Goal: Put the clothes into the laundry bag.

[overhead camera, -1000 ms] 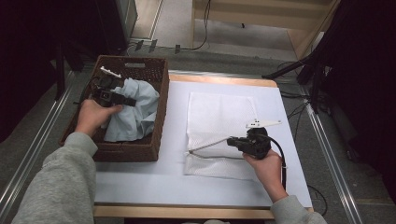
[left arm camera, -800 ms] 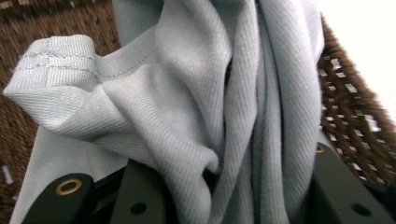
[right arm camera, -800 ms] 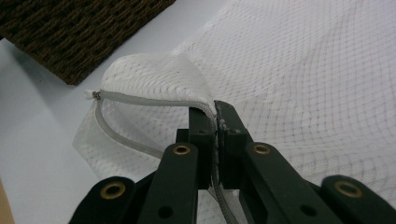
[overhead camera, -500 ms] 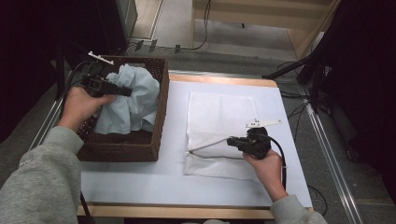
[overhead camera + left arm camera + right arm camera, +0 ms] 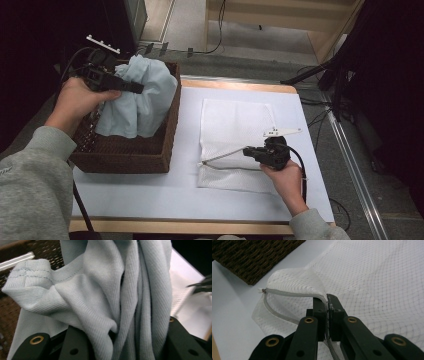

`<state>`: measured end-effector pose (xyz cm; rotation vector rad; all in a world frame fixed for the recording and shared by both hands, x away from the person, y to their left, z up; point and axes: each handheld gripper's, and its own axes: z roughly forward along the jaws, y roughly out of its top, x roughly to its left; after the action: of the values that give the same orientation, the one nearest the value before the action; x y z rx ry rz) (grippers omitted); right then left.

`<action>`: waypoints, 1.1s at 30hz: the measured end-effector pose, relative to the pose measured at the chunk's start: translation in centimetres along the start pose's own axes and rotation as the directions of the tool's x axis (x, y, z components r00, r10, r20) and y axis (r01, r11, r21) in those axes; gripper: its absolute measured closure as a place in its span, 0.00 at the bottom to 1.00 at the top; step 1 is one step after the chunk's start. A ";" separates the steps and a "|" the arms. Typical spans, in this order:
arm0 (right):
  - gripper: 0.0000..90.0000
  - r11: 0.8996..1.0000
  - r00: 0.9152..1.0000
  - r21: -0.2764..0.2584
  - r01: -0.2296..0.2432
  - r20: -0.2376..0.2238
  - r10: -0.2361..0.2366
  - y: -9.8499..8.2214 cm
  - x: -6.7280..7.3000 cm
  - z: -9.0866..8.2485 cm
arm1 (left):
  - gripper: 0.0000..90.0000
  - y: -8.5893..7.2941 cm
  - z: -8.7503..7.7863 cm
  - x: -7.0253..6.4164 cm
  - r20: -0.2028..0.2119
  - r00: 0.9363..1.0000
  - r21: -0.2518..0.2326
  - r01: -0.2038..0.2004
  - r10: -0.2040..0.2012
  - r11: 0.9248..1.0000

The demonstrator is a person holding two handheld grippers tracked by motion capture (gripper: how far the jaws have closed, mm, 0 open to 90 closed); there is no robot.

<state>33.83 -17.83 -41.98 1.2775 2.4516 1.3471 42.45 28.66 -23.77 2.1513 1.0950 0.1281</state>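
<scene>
White surface with a wood front edge, dim room beyond, cables on the grey floor past the far side.

Dark brown woven wicker basket sits at the surface's left end. Pale blue ribbed fabric garment hangs bunched above the basket's far half, lower folds draping down inside it. Left hand-held gripper is clamped on the garment's upper part, held level over the basket; in the left gripper view the cloth is gathered thick between the two black jaws, a stitched hem showing at upper left.

White mesh laundry bag lies flat on the surface, just right of the basket, not touching it. Right hand-held gripper rests low over the bag's near half. In the right gripper view its jaws are pressed together on the bag's grey zipper edge, lifting that edge so the opening gapes toward the basket's corner.

Grey sleeves on both forearms.
</scene>
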 end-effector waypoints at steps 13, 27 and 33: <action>0.97 1.000 1.000 -0.004 -0.001 0.000 0.001 0.1 0.0 -0.1 | 0.68 2.1 -1.3 -3.9 0.085 0.993 -0.009 -0.087 0.087 0.996; 0.97 1.000 1.000 -0.019 0.002 0.008 -0.002 0.2 0.1 -0.3 | 0.68 3.6 -0.3 -8.8 0.182 0.967 -0.012 -0.180 0.179 0.984; 0.96 1.000 1.000 -0.024 -0.006 0.011 0.006 0.2 0.1 -0.3 | 0.68 3.9 0.4 -10.3 0.213 0.957 -0.013 -0.198 0.196 0.980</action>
<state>33.79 -17.92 -41.60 1.2844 2.4191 1.3631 38.66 19.30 -19.38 2.2193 0.7592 -0.0173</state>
